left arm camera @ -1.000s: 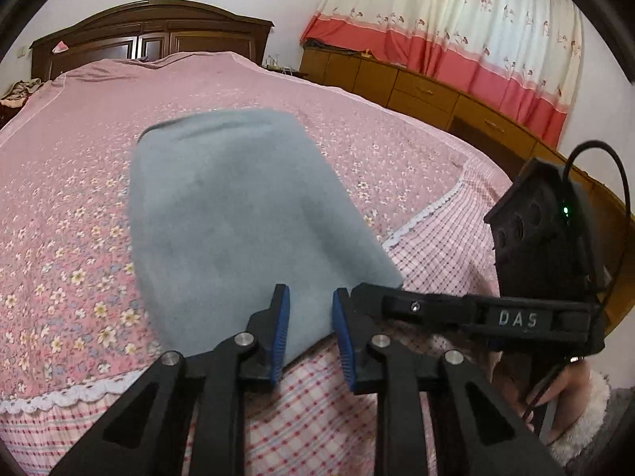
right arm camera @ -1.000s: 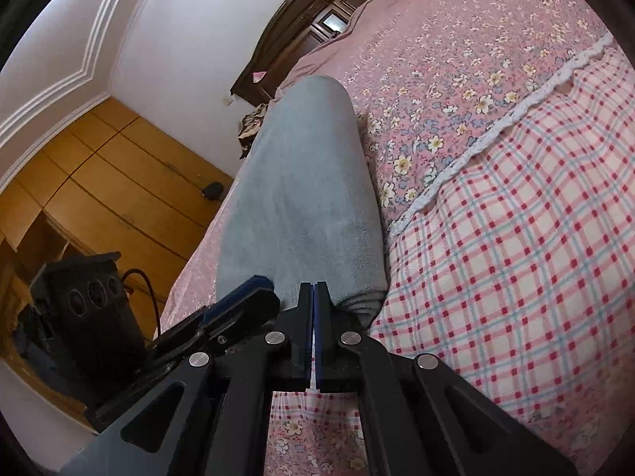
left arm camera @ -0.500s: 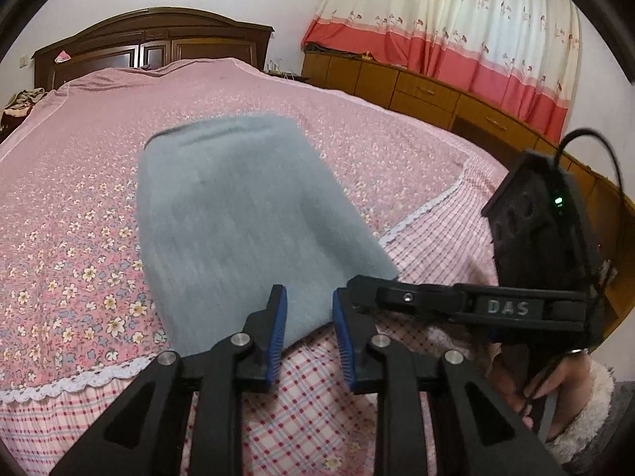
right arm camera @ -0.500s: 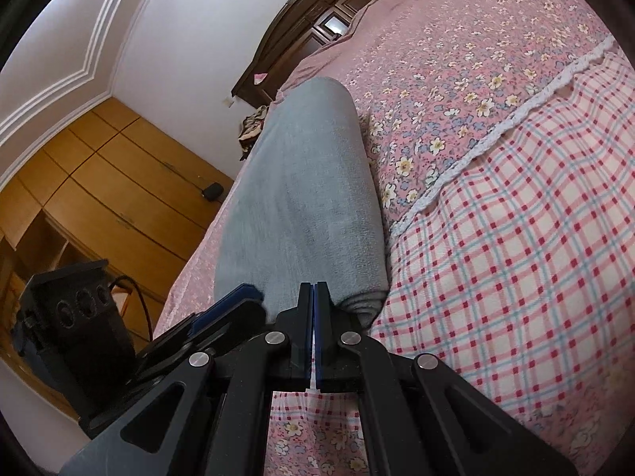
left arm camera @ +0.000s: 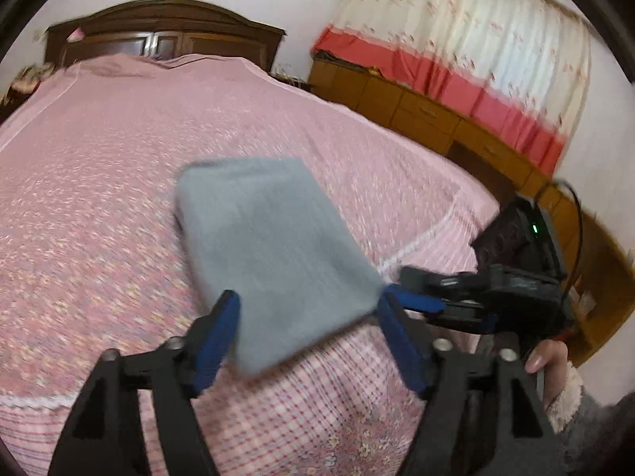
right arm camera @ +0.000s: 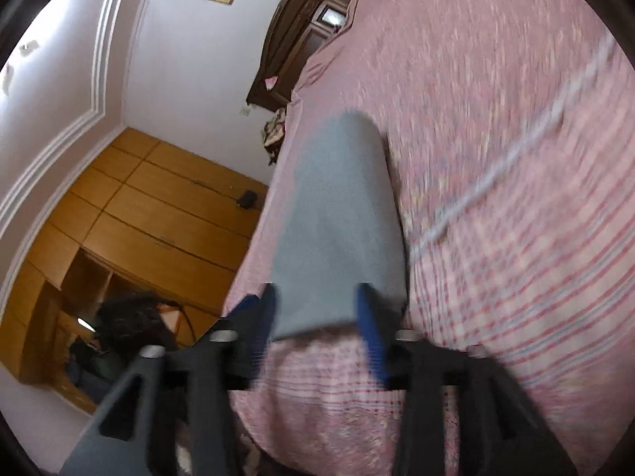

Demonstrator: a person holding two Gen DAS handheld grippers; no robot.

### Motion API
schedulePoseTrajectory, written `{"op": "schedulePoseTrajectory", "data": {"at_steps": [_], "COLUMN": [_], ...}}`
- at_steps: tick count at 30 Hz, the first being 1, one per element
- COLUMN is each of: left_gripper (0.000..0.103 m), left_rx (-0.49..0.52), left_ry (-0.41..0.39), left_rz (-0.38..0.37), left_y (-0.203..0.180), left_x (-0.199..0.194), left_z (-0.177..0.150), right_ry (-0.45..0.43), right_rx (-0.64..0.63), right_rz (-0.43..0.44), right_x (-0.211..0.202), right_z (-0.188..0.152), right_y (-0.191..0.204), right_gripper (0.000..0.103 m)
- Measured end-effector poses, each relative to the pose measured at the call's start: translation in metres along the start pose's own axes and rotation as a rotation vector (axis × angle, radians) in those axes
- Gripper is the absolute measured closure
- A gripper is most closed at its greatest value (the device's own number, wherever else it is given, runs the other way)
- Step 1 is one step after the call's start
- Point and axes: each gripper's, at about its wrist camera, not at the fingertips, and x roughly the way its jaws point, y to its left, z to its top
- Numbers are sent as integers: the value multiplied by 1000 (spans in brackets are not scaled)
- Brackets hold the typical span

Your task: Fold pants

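The grey pants (left arm camera: pixel 274 246) lie folded into a flat oblong on the pink floral bedspread (left arm camera: pixel 99 198), with their near end at the bed's checked border. My left gripper (left arm camera: pixel 307 305) hovers just before that near end. Its jaws are opening wide, and the pads do not press the cloth. In the right wrist view the pants (right arm camera: pixel 337 230) run away from my right gripper (right arm camera: pixel 316 295). That gripper's jaws are also opening, and the near edge shows between the blue fingers without touching them. The right gripper (left arm camera: pixel 428 305) and the hand (left arm camera: pixel 549 361) holding it appear at the right of the left wrist view.
A dark wooden headboard (left arm camera: pixel 166 35) stands at the far end of the bed. Low wooden cabinets (left arm camera: pixel 436 119) under a red and white curtain (left arm camera: pixel 476 59) line the right side. A wooden wardrobe (right arm camera: pixel 158 218) fills the left side. The checked border (left arm camera: pixel 317 416) hangs at the near edge.
Both grippers have gone from narrow or shut to wide open. Both have lifted up and back, so the pants lie further off. The pants stay flat on the bed.
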Motion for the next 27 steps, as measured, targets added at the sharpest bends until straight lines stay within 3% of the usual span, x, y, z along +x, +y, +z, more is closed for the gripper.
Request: {"op": "schedulePoseTrajectory", "data": {"at_steps": [1, 2, 5, 10, 13, 16, 19, 21, 22, 23, 25, 27], "left_gripper": [22, 22, 22, 23, 33, 35, 35, 37, 45, 50, 68, 71], "left_rx": [-37, -104, -205, -318, -300, -311, -320, -352, -364, -375, -430, -458], "left_ry": [21, 87, 171, 265, 285, 274, 257, 252, 252, 250, 249, 240], "left_rz": [2, 15, 14, -120, -145, -201, -254, -286, -282, -269, -268, -285], "left_y": [9, 26, 57, 89, 94, 101, 106, 109, 111, 112, 114, 108], "left_x": [-1, 5, 21, 59, 75, 84, 95, 103, 107, 106, 95, 81], "left_z": [6, 15, 25, 29, 32, 40, 47, 48, 51, 50, 46, 45], "right_ry": [26, 53, 156, 319, 409, 468, 492, 486, 488, 496, 516, 543], "right_rx": [-13, -25, -42, -55, -65, -149, -201, -172, -162, -143, -104, -93], "right_rz": [-21, -27, -11, -76, -23, 58, 31, 16, -14, -7, 25, 22], "right_x": [0, 2, 21, 61, 78, 91, 114, 124, 124, 122, 112, 99], "right_z": [12, 23, 59, 99, 106, 106, 110, 114, 115, 115, 115, 115], "right_y": [2, 3, -2, -26, -34, -26, -31, -39, -42, -42, -40, -33], "right_gripper": [17, 17, 17, 18, 18, 18, 20, 33, 56, 64, 70, 70]}}
